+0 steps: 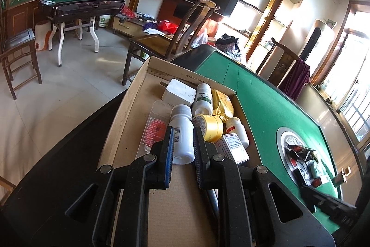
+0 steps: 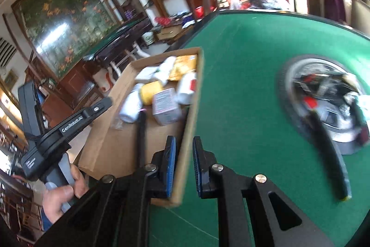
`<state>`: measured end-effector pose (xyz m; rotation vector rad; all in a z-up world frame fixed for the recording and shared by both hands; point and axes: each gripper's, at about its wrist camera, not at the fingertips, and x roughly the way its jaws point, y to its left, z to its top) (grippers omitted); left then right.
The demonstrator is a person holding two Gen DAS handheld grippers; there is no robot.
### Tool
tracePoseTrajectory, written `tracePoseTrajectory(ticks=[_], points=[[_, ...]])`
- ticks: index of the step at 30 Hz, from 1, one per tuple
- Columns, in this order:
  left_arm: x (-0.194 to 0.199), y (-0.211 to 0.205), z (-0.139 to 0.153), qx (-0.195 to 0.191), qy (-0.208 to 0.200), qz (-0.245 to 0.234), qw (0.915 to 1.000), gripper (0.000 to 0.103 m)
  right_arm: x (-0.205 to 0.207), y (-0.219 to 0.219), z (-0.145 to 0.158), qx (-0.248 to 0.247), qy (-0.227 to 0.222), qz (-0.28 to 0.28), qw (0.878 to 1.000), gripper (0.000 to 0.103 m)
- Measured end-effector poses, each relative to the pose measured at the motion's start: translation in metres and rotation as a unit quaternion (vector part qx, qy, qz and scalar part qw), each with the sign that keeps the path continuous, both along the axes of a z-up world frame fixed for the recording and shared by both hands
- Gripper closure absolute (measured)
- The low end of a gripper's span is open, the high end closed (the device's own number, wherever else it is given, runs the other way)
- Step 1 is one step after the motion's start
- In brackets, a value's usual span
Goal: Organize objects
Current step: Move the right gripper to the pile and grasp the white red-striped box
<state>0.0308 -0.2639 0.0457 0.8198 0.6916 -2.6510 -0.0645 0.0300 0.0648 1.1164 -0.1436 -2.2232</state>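
- While the right tool (image 2: 183,168) is hanging clenched and empty over the near right wall of the cardboard box (image 2: 192,112), the next pick looks to be the clutter in the round centre tray (image 2: 298,129), well right of the box on the green worktop (image 2: 240,89).
- Right view is blurring, so I'm advising slowing down before committing to a grasp.
- Jaws are needing to spread before reaching the tray; the crumpled packet (image 1: 303,151) there is likely to deform, so pinch it low.
- Left tool (image 1: 183,145) is also clenched and empty, hovering above the white bottle (image 1: 182,133) lying inside the box; whether it's touching the bottle, I cannot tell.
- Box is already holding the bottles, yellow tape roll (image 1: 210,127) and small white carton (image 1: 233,147); bare floor at the box's near end is looking like the best drop spot.
- Long black object (image 2: 328,154) beside the tray is a snag risk.
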Motion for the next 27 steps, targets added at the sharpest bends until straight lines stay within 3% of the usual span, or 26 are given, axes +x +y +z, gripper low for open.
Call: tracePoseTrajectory(ticks=[5,7,10,12,15,20,23,25,27], points=[[0.002,0.014,0.009,-0.024,0.009,-0.009,0.9996,0.089,-0.035,0.111,0.005,0.000,0.017,-0.119,0.993,0.089],[0.004,0.024,0.016,-0.039,0.009,-0.016,0.9991,0.089,-0.058,0.158,0.001,0.028,0.015,-0.173,0.984,0.089],[0.002,0.048,0.023,-0.035,0.002,-0.051,0.9981,0.089,-0.088,0.222,-0.011,0.051,0.014,-0.235,0.971,0.088],[-0.003,0.071,0.027,-0.036,-0.007,-0.083,0.9958,0.089,-0.107,0.251,-0.024,0.032,-0.013,-0.245,0.969,0.086],[-0.012,0.114,0.033,-0.042,-0.019,-0.138,0.9894,0.089,-0.128,0.273,-0.038,-0.035,-0.046,-0.228,0.972,0.086],[-0.036,0.173,0.031,-0.003,-0.053,-0.231,0.9716,0.087,-0.142,0.266,-0.050,-0.067,-0.105,-0.178,0.976,0.086],[-0.045,0.197,0.027,0.001,-0.076,-0.258,0.9633,0.087,-0.120,0.258,-0.047,-0.081,-0.151,-0.128,0.977,0.086],[-0.049,0.209,0.025,-0.004,-0.085,-0.268,0.9597,0.087,-0.097,0.245,-0.034,-0.090,-0.157,-0.082,0.980,0.086],[-0.054,0.217,0.022,-0.010,-0.095,-0.271,0.9578,0.087,-0.071,0.223,-0.018,-0.065,-0.133,-0.023,0.989,0.076]])
